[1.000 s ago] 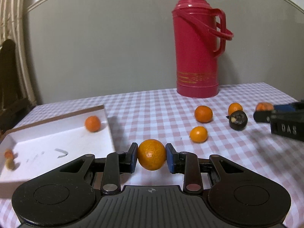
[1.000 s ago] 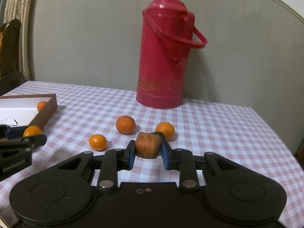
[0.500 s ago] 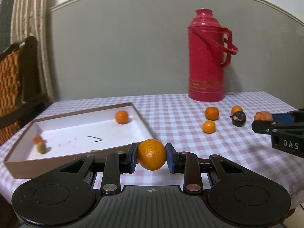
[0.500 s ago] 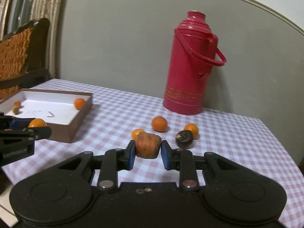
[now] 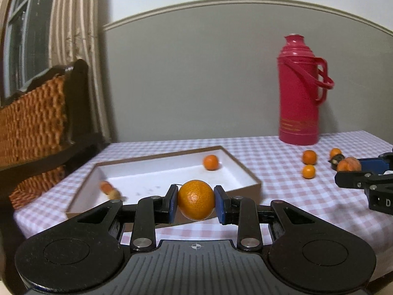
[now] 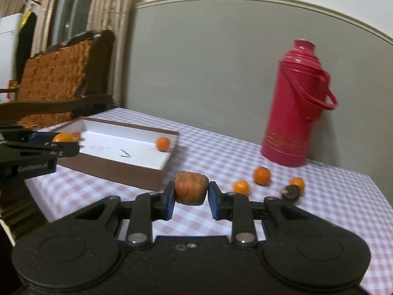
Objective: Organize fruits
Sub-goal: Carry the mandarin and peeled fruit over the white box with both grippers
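1. so over the last second both grippers have pulled back from the loose fruit. a second ago the cameras were low, right by the thermos; now the whole table and the box are in frame, and the thermos (image 5: 300, 93) sits well off at the back right.
2. left gripper (image 5: 196, 200) is still clamped on a round orange (image 5: 196, 199), hanging in front of the box's near edge. hasn't let go at any point in that second.
3. right gripper (image 6: 191, 191) is clenched on a ribbed, brownish-orange fruit (image 6: 191, 188) (squashed-barrel shape, no idea what it is), held above the checked cloth to the right of the box.
4. my read: the picking step is done for both and this is the carry, so next is lowering each fruit into the box and opening up.
5. count, box (image 5: 248, 186): one small orange (image 5: 210, 162) at the far right corner, plus a blurry orange-ish bit or two at the left end (image 5: 109, 188) — too smeared to count.
6. count, on the table (image 6: 331, 204): three small oranges (image 6: 261, 175) (image 6: 241, 186) (image 6: 297, 183) and one dark fruit (image 6: 290, 191) touching the last.
7. one thermos, one wicker chair (image 5: 36, 123), two fruits in grippers.
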Available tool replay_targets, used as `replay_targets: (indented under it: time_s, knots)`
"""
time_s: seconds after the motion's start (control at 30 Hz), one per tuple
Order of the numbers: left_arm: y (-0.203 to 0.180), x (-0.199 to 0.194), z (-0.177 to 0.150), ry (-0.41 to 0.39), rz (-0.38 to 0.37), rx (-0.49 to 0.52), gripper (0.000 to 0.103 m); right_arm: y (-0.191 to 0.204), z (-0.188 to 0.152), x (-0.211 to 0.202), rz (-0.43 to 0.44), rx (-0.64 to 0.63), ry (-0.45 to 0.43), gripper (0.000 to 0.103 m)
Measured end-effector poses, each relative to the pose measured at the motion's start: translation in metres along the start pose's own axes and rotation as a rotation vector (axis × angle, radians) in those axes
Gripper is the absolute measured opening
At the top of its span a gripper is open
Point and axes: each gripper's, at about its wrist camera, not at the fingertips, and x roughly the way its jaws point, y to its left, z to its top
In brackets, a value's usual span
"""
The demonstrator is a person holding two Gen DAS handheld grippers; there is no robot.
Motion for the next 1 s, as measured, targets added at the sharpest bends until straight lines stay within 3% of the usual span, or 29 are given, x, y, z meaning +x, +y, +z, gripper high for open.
replay_targets:
  time_s: [0.3, 1.0]
  knots:
    - [0.03, -0.005, -0.002, -0.006, 0.052, -0.022, 0.032, 0.04, 0.02, 0.007, 0.094, -0.057, -0.04, 0.019]
    - [0.103, -0.016, -0.012, -0.01, 0.179, -0.079, 0.032, 0.107, 0.048, 0.025, 0.205, -0.099, -0.102, 0.019]
